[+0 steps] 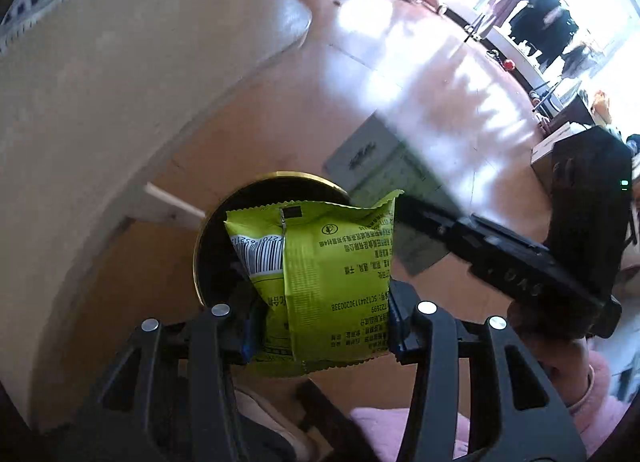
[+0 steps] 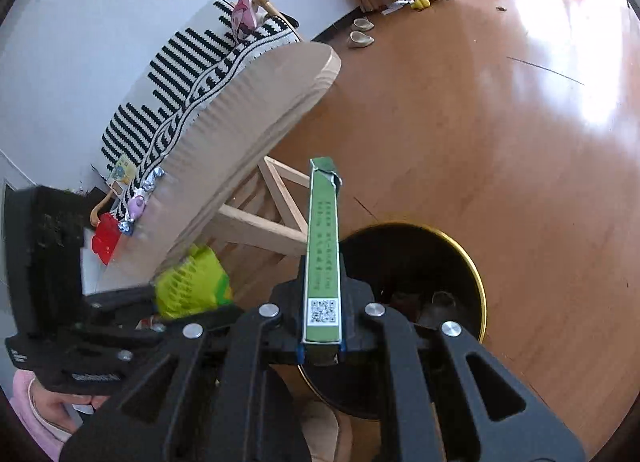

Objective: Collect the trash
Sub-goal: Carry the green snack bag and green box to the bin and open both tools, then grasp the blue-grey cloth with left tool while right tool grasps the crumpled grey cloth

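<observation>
Your left gripper (image 1: pixel 318 336) is clamped on a green snack packet (image 1: pixel 320 282), the pads pressing its lower part from both sides. The packet stands above the black bin (image 1: pixel 208 246) with the gold rim, which sits on the wooden floor (image 1: pixel 400 73) beside the round table (image 1: pixel 120 81).

Your right gripper (image 2: pixel 320 346) is closed tight on a slim green box (image 2: pixel 322 246), held by its lower end, edge-on between the pads. The box points up and forward, and the open mouth of the bin lies just beyond and to its right.

Handling, as a judgement:
- The packet looks light and soft. The film creases under the pads and is likely slippery. Hold it across the body, not by the sealed edge, which could slide out.
- The packet appears puffed. Expect it to flutter when released, so place it well over the bin mouth first.
- The box looks like light, thin card. Its top end is torn open, so that end will crush easily. The grip on the flat faces near the closed bottom end is the sound one.
- Held at one end, the long box can swing. Point it down into the bin before you part the pads.

More wrappers (image 2: pixel 138 201) lie at the table edge near the striped cloth (image 2: pixel 192 73).
</observation>
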Tool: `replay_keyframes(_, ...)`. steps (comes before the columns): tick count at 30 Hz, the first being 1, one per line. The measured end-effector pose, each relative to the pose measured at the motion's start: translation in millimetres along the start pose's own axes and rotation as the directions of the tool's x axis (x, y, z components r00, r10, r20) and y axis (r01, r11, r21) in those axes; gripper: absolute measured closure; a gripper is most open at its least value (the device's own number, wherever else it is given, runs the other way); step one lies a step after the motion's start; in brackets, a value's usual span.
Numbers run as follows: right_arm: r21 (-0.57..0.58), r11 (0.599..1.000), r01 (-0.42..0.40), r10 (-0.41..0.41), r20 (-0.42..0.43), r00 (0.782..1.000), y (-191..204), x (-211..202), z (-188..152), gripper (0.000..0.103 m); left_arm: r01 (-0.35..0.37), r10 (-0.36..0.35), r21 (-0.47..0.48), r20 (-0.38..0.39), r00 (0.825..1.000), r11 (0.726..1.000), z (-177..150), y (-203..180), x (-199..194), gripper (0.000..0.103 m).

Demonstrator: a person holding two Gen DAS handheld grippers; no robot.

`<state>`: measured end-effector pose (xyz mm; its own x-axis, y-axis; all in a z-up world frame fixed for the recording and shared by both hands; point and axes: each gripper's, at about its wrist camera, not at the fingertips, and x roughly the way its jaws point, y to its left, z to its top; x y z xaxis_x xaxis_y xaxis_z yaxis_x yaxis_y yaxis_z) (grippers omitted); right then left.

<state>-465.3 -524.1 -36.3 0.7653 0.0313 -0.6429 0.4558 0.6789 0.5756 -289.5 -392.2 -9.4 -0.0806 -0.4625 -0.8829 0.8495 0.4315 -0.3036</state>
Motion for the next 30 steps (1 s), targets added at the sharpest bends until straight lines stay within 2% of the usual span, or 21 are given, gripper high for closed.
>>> replay_keyframes(11, 0.091, 0.995, -0.037, 0.039, -0.023, 0.999, -13, 9, -4, 0.092, -0.010, 0.010, 0.009, -0.010, 1.000, 1.000, -1, 5, 3, 0.055)
replay_keyframes(12, 0.106, 0.994, -0.037, 0.039, -0.017, 0.999, -14, 9, -2, 0.092, -0.011, 0.011, 0.013, -0.013, 1.000, 1.000, 0, 4, 4, 0.052)
replay_keyframes(13, 0.134, 0.990, -0.040, 0.041, -0.004, 0.999, -17, 7, -1, 0.089, -0.022, 0.022, 0.021, -0.021, 1.000, 1.000, 0, 0, 8, 0.039)
replay_keyframes(14, 0.174, 0.984, -0.044, 0.044, 0.009, 0.999, -23, 3, 0, 0.068, -0.031, 0.032, 0.028, -0.021, 0.999, 0.999, 0, 0, 10, 0.029)
replay_keyframes(15, 0.203, 0.979, -0.034, 0.032, 0.013, 0.999, -27, 1, 3, 0.040, -0.037, 0.038, 0.034, -0.008, 0.999, 0.999, -1, -1, 8, 0.013)
replay_keyframes(16, 0.226, 0.974, -0.013, 0.010, 0.016, 1.000, -30, -2, 3, 0.009, -0.034, 0.033, 0.042, 0.019, 0.999, 0.999, -2, -3, 4, 0.009)
replay_keyframes(17, 0.250, 0.968, -0.002, -0.009, 0.044, 0.999, -33, -8, 3, 0.006, -0.025, 0.023, 0.049, 0.041, 0.999, 0.999, -2, -5, -1, 0.009)
replay_keyframes(20, 0.270, 0.962, 0.024, -0.048, 0.081, 0.996, -39, -22, 4, 0.006, -0.011, 0.006, 0.064, 0.085, 0.996, 0.998, 0, -6, -24, 0.009)
replay_keyframes(21, 0.272, 0.961, 0.043, -0.073, 0.099, 0.992, -41, -26, 4, 0.006, -0.014, 0.005, 0.069, 0.122, 0.993, 0.998, 3, -4, -38, 0.009)
replay_keyframes(23, 0.274, 0.958, 0.086, -0.125, 0.129, 0.984, -43, -32, 4, 0.006, -0.035, 0.017, 0.068, 0.251, 0.968, 0.997, 6, 5, -83, 0.009)
replay_keyframes(24, 0.277, 0.956, 0.099, -0.141, 0.137, 0.980, -43, -33, 4, 0.006, -0.069, 0.049, 0.053, 0.317, 0.947, 0.996, 8, 17, -111, 0.008)
replay_keyframes(26, 0.284, 0.952, 0.116, -0.162, 0.143, 0.976, -41, -33, 4, 0.006, -0.134, 0.123, 0.002, 0.383, 0.915, 0.991, 7, 41, -143, 0.006)
replay_keyframes(28, 0.275, 0.953, 0.126, -0.170, 0.144, 0.975, -35, -27, 4, 0.006, -0.207, 0.226, -0.091, 0.411, 0.883, 0.974, -3, 83, -171, 0.006)
replay_keyframes(30, 0.246, 0.960, 0.132, -0.168, 0.133, 0.977, -20, -13, 8, 0.006, -0.244, 0.295, -0.174, 0.402, 0.867, 0.954, -16, 118, -183, 0.006)
